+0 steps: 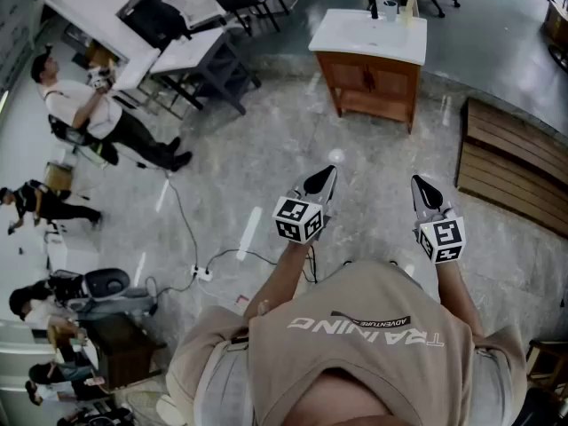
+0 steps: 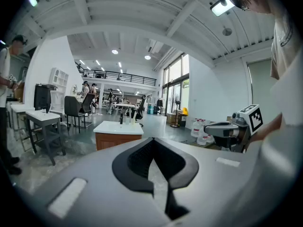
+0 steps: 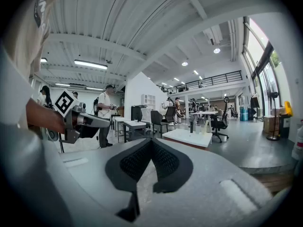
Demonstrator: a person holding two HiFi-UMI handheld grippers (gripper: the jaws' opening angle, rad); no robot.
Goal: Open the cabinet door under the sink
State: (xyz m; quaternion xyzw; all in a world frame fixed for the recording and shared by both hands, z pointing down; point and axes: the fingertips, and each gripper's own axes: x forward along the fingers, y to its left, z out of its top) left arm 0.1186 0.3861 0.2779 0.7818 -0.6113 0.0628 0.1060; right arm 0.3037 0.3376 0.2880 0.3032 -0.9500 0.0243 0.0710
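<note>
Grey floor (image 1: 266, 149), sink cabinet (image 1: 373, 82) well ahead, left tool (image 1: 321, 183), right tool (image 1: 424, 193) both closed

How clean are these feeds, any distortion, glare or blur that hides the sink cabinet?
Head view: evenly lit and sharp, edges bowed, sink cabinet clear, some sheen on the floor before it. Left gripper view: heavy fisheye, dark corners, the cabinet small but legible past the shut left hand-held gripper. Right gripper view: same fisheye, windows bright, no glare on the cabinet.
</note>
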